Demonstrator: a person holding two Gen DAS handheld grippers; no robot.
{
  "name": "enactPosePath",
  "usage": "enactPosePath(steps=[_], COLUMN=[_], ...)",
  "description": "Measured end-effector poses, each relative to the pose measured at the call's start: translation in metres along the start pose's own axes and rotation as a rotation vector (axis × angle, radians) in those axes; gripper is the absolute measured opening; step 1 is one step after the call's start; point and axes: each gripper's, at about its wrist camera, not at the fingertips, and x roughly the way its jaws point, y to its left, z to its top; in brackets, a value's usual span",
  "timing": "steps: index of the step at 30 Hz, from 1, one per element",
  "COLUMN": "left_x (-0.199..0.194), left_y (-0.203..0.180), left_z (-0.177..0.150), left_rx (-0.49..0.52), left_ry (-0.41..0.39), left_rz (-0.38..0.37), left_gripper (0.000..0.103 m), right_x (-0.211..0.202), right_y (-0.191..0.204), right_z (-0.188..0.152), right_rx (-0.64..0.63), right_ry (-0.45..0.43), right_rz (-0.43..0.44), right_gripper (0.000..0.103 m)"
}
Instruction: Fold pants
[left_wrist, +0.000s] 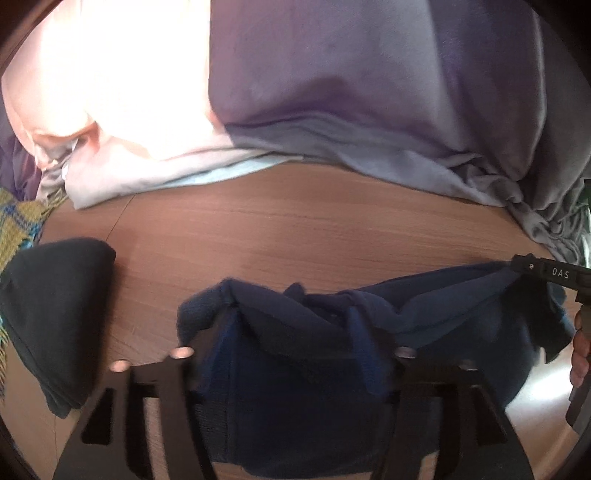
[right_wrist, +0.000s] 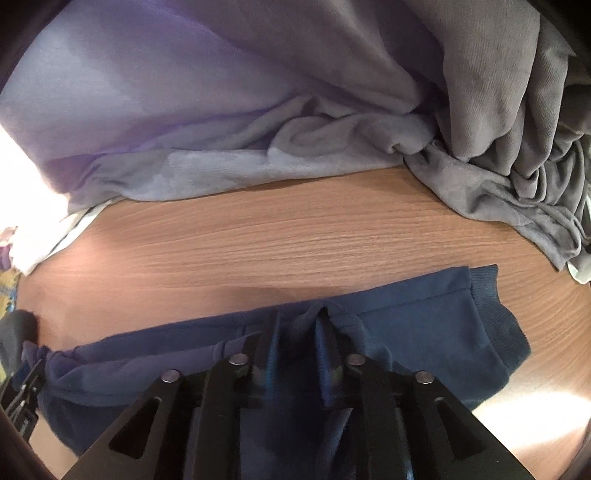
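Both grippers hold the navy pants (right_wrist: 424, 325) at once. Nearest, left gripper (left_wrist: 291, 332): jaws fairly wide apart with a thick bunch of fabric between them. Whether the pads actually pinch it I cannot tell. Right gripper (right_wrist: 295, 332): fingers pressed close together on a ridge of cloth, with a ribbed cuff or waistband (right_wrist: 491, 306) lying just to its right on the table (right_wrist: 295, 236).

Pants span between the two grippers, along the near edge of the table, partly lifted and sagging. In the left view the right gripper's body (left_wrist: 554, 275) shows at the fabric's far right end.

Judged step: carrying or laying over a fold, garment not yet flat. Next move calls for both grippers travelling together, keeping the span taut, then lowering so the edges line up.

Room: bare wood strip runs beyond the pants, wide enough for laying out. Dark folded garment (left_wrist: 55, 314) sits at the table's left side, a plaid cloth (left_wrist: 18, 221) behind it. Lilac-grey draped fabric (right_wrist: 221, 110) bounds the far edge.
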Motion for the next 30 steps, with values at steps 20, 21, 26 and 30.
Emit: enactPosePath(steps=[20, 21, 26, 30], left_x=[-0.078, -0.078, -0.077, -0.069], left_y=[-0.054, -0.058, -0.081, -0.094], left_z=[-0.034, -0.036, -0.053, -0.063], left_rx=[0.154, 0.162, 0.227, 0.262], left_ry=[-0.191, -0.195, -0.222, -0.216], left_rz=[-0.141, -0.151, -0.188, -0.221], left_gripper=[0.080, 0.080, 0.080, 0.080], right_x=[-0.131, -0.135, -0.140, -0.129], right_y=[-0.024, -0.026, -0.034, -0.037], right_z=[-0.062, -0.067, -0.091, -0.104], right_rx=[-0.111, -0.124, -0.183, -0.220], right_ry=[-0.215, -0.221, -0.234, -0.220], right_rz=[0.054, 0.052, 0.072, 0.074], right_gripper=[0.035, 0.035, 0.036, 0.035])
